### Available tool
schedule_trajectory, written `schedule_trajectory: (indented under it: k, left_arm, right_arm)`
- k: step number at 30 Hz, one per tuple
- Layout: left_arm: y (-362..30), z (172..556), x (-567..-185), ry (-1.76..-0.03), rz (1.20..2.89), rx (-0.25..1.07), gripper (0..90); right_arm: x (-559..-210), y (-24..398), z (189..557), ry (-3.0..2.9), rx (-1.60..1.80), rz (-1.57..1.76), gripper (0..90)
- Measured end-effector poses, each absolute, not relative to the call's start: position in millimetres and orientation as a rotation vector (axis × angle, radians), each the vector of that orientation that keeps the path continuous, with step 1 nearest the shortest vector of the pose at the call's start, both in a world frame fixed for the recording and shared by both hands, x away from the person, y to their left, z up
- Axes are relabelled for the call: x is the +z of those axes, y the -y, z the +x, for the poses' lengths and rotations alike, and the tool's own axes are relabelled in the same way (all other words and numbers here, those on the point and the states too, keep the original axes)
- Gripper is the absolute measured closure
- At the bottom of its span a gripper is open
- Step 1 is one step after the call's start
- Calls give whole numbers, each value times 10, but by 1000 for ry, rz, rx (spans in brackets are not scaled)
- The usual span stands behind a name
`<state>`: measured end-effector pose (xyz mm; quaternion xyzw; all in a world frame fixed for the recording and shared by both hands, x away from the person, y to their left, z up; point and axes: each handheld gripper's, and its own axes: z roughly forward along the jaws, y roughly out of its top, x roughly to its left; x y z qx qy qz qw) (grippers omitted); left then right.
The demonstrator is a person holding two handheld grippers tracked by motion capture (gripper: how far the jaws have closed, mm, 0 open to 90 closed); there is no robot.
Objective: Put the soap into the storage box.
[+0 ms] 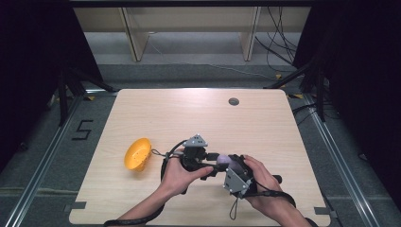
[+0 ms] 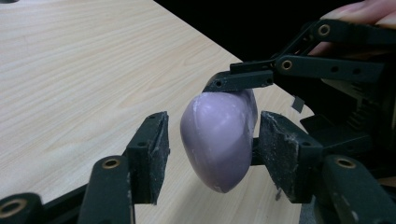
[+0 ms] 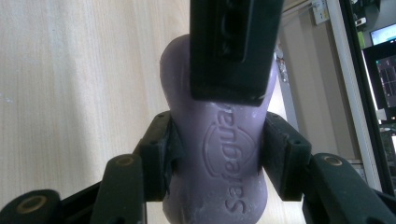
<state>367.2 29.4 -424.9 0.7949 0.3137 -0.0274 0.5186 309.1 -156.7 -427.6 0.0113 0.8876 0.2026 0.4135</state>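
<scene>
A purple soap bar point(image 3: 215, 154) stamped "Safeguard" is clamped between the pads of my right gripper point(image 3: 215, 156), which is shut on its narrow sides. In the left gripper view the soap bar point(image 2: 219, 140) hangs above the table between the jaws of my left gripper point(image 2: 212, 144). That gripper is open, with a clear gap at its left pad point(image 2: 152, 154). One jaw of the right gripper rests on the soap's top. From above, the left gripper point(image 1: 212, 161) and right gripper point(image 1: 230, 166) meet at the soap bar point(image 1: 221, 161) near the table's front.
An orange perforated bowl point(image 1: 137, 154) lies tilted on the wooden table point(image 1: 198, 113), left of the hands. A grey round grommet point(image 1: 233, 101) sits near the far edge. Black curtains and cables flank the table.
</scene>
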Motion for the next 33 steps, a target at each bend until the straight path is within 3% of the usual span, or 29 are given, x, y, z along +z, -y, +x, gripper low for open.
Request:
schedule_trajectory:
  k: [33]
  left_arm:
    - [-290,3717,-4304,-748,1863,-200,572]
  right_arm:
    - [-4268,1553,3088,-2182,504,-48,500]
